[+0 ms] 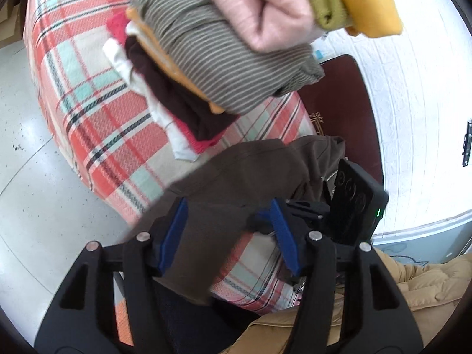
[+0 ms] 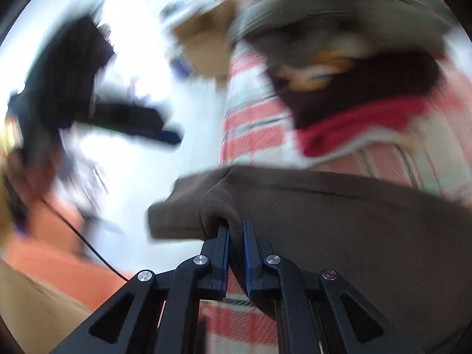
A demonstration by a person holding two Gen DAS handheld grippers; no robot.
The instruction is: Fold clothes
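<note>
Both wrist views, one moment in folding a brown garment (image 1: 236, 177) that lies across a plaid-covered surface (image 1: 88, 94), near a stack of folded clothes (image 1: 188, 67). In the right view, my right gripper (image 2: 235, 230) is pinched tight on a puckered edge of the brown cloth, a ridge of fabric bulging up between the blue pads (image 2: 246, 236). In the left view, my left gripper (image 1: 228, 224) stands about half open; the brown cloth passes between its fingers and lies against the left-hand one, but the pads do not squeeze it. The right gripper's body (image 1: 354, 200) shows just beyond, at the far side of the garment.

I judge the step in hand to be taking two holds on one edge before carrying it over. To do it well, I should close the left gripper on a single layer level with the right's pinch, keep the span taut between them, and lift both evenly. The right view is heavily blurred, so I should slow that hand first.
</note>
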